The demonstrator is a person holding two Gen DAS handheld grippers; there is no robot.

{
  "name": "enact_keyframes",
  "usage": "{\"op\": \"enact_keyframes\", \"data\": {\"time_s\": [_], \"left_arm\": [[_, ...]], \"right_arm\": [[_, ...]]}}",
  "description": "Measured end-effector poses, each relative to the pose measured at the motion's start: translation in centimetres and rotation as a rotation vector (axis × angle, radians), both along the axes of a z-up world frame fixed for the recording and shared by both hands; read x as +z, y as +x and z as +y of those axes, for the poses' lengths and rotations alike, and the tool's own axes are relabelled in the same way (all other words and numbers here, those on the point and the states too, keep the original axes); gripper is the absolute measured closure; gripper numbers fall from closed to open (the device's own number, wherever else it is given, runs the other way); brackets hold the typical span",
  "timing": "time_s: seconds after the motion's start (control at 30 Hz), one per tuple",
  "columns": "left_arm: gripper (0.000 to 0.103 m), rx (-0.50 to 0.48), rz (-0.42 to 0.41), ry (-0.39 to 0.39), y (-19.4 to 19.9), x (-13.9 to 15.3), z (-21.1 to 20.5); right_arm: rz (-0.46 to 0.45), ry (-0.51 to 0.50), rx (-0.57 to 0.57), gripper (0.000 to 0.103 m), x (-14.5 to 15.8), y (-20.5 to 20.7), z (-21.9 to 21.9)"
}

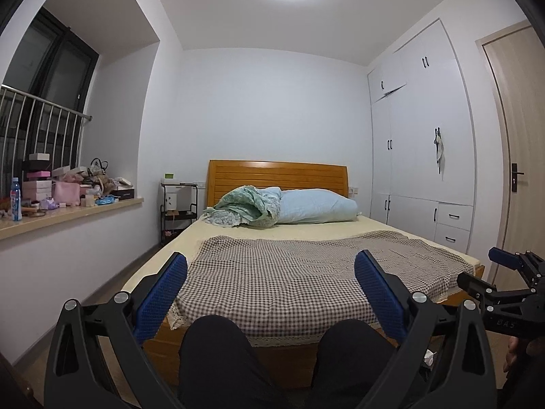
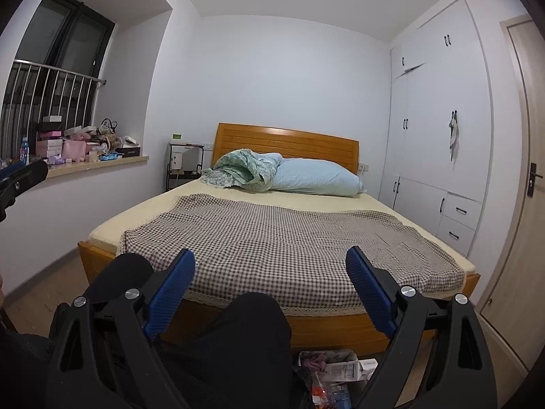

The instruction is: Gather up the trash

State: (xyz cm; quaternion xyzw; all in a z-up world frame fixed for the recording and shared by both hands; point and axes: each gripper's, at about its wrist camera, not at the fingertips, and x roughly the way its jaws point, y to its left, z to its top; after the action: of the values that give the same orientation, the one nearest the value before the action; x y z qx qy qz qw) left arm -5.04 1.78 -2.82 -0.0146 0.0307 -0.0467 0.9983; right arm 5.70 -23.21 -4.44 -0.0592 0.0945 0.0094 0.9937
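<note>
1. Your left hand-held gripper (image 1: 270,293) is spread wide with nothing between its blue pads (image 1: 160,294); it points across the bed (image 1: 272,272).
2. Your right hand-held gripper (image 2: 270,289) is likewise wide apart and holds nothing. In the left wrist view it shows at 3 o'clock, beside the bed's foot corner.
3. The trash (image 2: 337,371) lies on the floor at 6 o'clock in the right wrist view, just below the bed's wooden footboard (image 2: 323,330): a white carton, some pink scraps and crumpled plastic wrappers. Neither gripper touches it.
4. Your knees (image 1: 221,358) in dark trousers fill the 6 o'clock area of the left wrist view, close to the foot of the bed.
5. A checked cloth (image 1: 289,272) covers the near half of the bed; a pale blue pillow (image 1: 316,206) and a bunched green quilt (image 1: 245,206) lie at 12 o'clock against the headboard (image 1: 277,173).
6. At 9 o'clock the windowsill (image 1: 75,213) carries boxes, a pink pouch and a water bottle (image 1: 15,199).
7. At 3 o'clock stand a white wardrobe (image 1: 422,156) and a closed door (image 1: 521,156).
</note>
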Motion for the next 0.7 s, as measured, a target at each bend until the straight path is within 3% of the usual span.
{"op": "enact_keyframes", "data": {"time_s": [0.7], "left_arm": [[0.008, 0.006, -0.001, 0.005, 0.66, 0.36, -0.11]], "right_arm": [[0.015, 0.007, -0.008, 0.017, -0.39, -0.63, 0.01]]}}
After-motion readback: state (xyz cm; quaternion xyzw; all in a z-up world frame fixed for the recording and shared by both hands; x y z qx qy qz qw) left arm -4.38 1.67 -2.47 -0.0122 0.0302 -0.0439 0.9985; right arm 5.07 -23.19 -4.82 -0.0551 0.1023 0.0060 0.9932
